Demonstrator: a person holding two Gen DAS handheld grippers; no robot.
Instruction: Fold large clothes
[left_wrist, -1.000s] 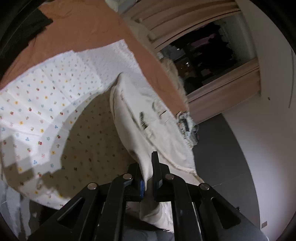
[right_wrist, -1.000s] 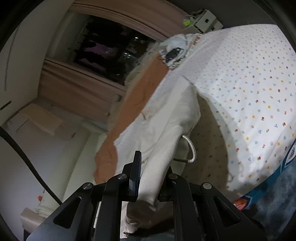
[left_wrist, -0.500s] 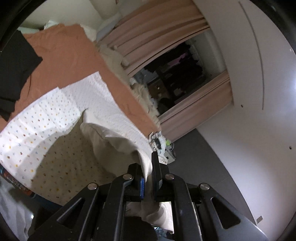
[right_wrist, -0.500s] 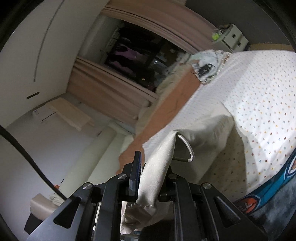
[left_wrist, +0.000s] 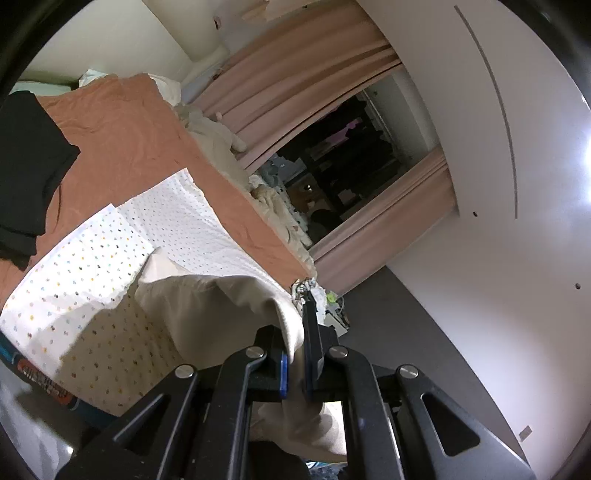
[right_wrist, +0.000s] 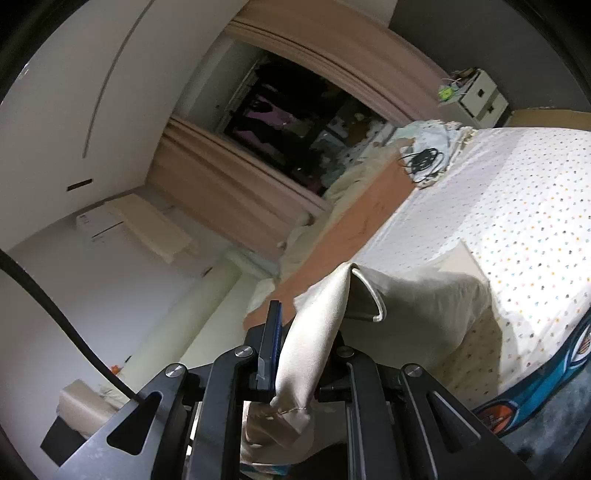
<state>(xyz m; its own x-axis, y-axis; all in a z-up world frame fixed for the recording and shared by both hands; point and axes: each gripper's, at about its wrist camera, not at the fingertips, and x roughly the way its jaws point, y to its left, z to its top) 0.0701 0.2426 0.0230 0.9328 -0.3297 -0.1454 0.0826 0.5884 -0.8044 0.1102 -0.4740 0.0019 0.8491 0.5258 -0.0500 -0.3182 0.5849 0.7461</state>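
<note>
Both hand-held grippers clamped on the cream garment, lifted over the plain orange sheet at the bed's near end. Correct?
One slip: the sheet under the cream garment is the white polka-dot sheet, as the right wrist view shows; the orange sheet lies beyond it. Left hand-held gripper and right hand-held gripper are clamped on it.

The right tongs (right_wrist: 301, 343) are closed on a fold of the cream garment (right_wrist: 424, 306), which hangs over the dotted sheet (right_wrist: 517, 206) of the bed; an orange blanket (right_wrist: 354, 236) lies behind
</note>
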